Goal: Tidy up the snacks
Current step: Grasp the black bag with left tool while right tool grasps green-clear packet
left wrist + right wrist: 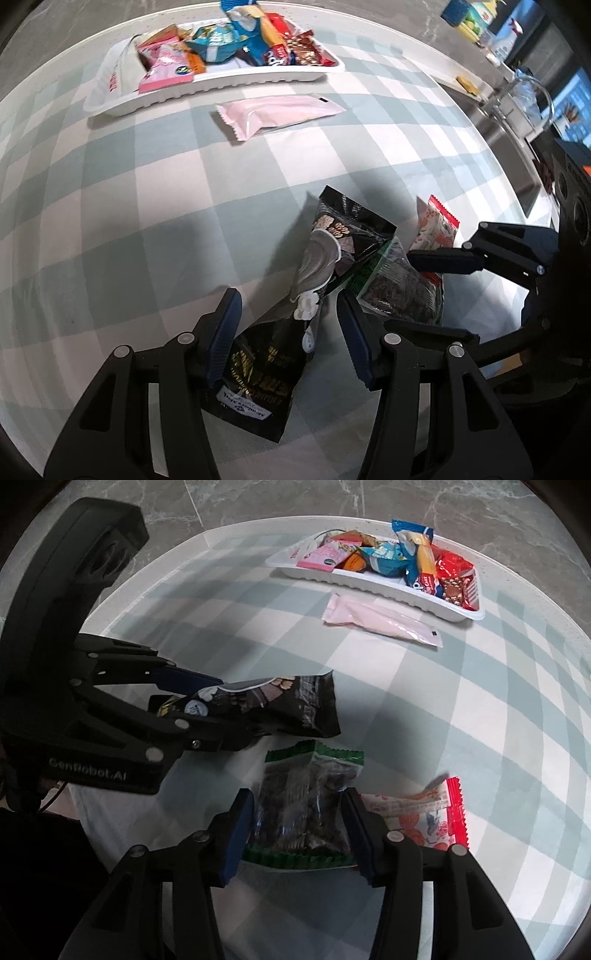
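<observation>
While left gripper pinches black packet, long axis toward tray; right gripper spread.

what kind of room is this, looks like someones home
Probably a home kitchen or dining corner: a round table under a green-and-white checked cloth, a steel sink with a curved tap beside it, and a grey marbled tile floor.
</observation>
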Demonstrator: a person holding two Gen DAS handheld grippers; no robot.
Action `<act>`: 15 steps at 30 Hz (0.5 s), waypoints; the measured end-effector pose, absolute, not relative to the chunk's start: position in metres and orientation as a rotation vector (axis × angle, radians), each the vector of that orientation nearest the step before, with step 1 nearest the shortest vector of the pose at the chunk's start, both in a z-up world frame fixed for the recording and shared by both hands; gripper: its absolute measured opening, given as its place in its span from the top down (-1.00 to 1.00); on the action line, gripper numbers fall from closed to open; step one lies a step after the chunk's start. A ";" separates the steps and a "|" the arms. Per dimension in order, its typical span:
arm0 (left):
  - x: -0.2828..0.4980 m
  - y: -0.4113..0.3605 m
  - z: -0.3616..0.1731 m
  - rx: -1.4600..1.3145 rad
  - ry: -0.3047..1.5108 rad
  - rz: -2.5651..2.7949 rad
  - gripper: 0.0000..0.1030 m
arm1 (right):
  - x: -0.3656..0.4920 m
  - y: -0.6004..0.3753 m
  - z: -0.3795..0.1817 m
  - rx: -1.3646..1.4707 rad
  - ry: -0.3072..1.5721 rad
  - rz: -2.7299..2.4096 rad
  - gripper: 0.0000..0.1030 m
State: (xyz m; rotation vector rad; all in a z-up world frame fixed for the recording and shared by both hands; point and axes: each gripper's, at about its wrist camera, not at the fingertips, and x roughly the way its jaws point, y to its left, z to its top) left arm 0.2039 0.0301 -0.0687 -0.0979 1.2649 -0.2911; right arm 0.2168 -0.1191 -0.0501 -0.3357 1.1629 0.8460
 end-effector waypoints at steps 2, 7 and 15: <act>0.205 0.026 -0.069 -0.076 1.260 -0.300 0.00 | 0.218 -0.120 -0.051 -0.340 1.164 0.842 -0.02; 0.205 0.020 -0.071 -0.019 1.245 -0.331 0.00 | 0.217 -0.119 -0.051 -0.362 1.154 0.829 0.17; 0.201 0.014 -0.073 0.068 1.207 -0.367 0.43 | 0.222 -0.130 -0.048 -0.294 1.167 0.843 0.50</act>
